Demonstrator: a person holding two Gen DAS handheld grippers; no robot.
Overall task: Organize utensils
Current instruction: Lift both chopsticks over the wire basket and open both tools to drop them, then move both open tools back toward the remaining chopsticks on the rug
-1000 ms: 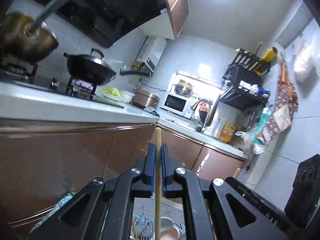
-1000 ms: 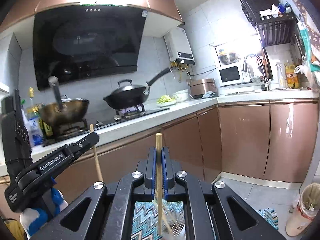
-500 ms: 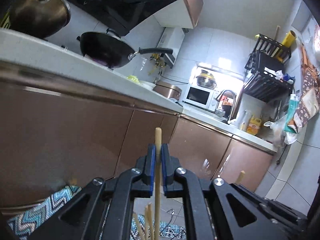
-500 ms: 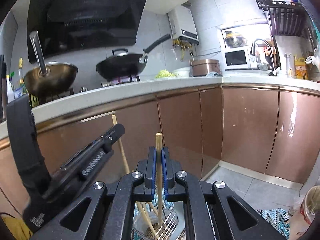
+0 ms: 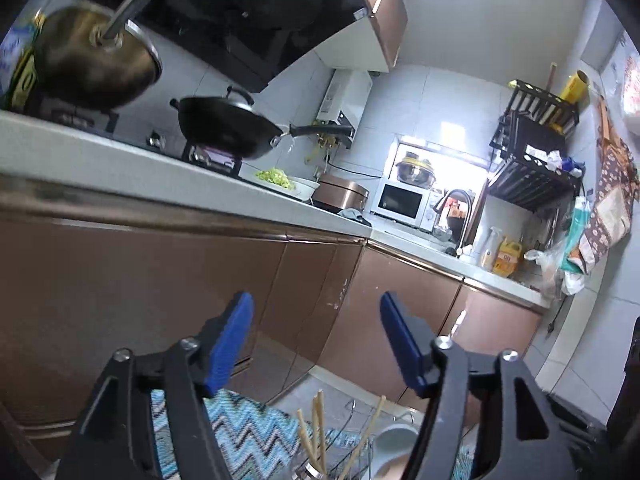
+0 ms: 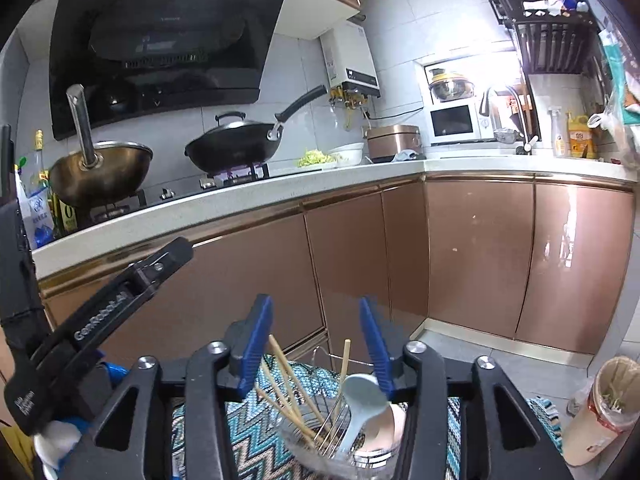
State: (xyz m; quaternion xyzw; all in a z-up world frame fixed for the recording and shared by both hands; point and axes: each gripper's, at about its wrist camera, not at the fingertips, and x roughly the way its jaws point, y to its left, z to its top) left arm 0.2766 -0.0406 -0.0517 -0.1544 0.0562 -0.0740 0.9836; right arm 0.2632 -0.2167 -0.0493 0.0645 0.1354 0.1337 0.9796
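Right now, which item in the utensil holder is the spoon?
Find the zigzag mat on the floor below the brown cabinets. On it stands the wire holder of chopsticks. The spoon is pale blue with a rounded bowl, unlike the thin sticks.

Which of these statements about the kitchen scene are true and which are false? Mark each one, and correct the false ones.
1. Both grippers have their jaws apart. True: the left gripper and the right gripper have just been opening, with nothing pressed between the pads.
2. The black wok sits on the floor. False: it sits on the stove.
3. Wooden chopsticks stand in the wire holder below the right gripper. True.
4. The pale blue spoon is clamped in the right gripper. False: it stands loose in the holder.
5. The microwave sits beside the stove. False: it is near the tap.
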